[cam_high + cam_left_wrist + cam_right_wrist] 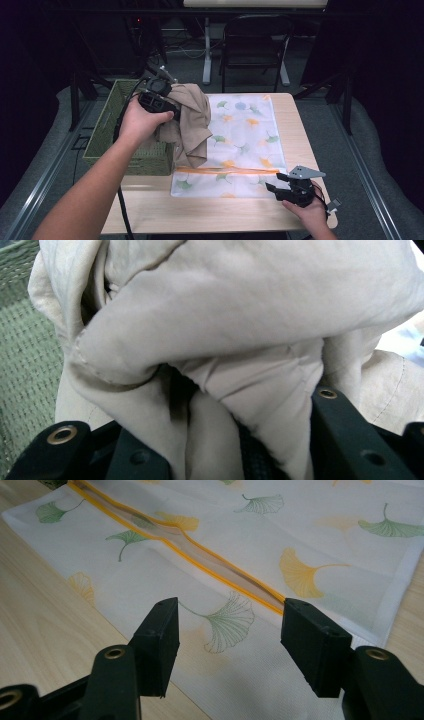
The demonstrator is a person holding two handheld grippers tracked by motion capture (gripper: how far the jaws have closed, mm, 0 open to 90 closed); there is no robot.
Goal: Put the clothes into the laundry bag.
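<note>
A crumpled beige cloth (194,120) hangs above the table's left part, partly over the white leaf-print mesh bag (245,130). My left gripper (171,103) is shut on the top of that cloth, held up beside the green basket (107,130). In the left gripper view, bunched folds of the cloth (240,315) are pinched in my left gripper (200,435). The bag lies flat with an orange zipper (227,170) across its near part. My right gripper (275,181) stands open at the bag's near right corner. Seen from the right gripper view, the right gripper (232,627) hovers just short of the orange zipper (210,567), which gapes slightly on the bag (320,535).
The woven green basket sits off the table's left edge. Bare wood of the table (210,212) shows in front of the bag. A dark folding chair (255,45) and a white stand (207,50) are behind the table.
</note>
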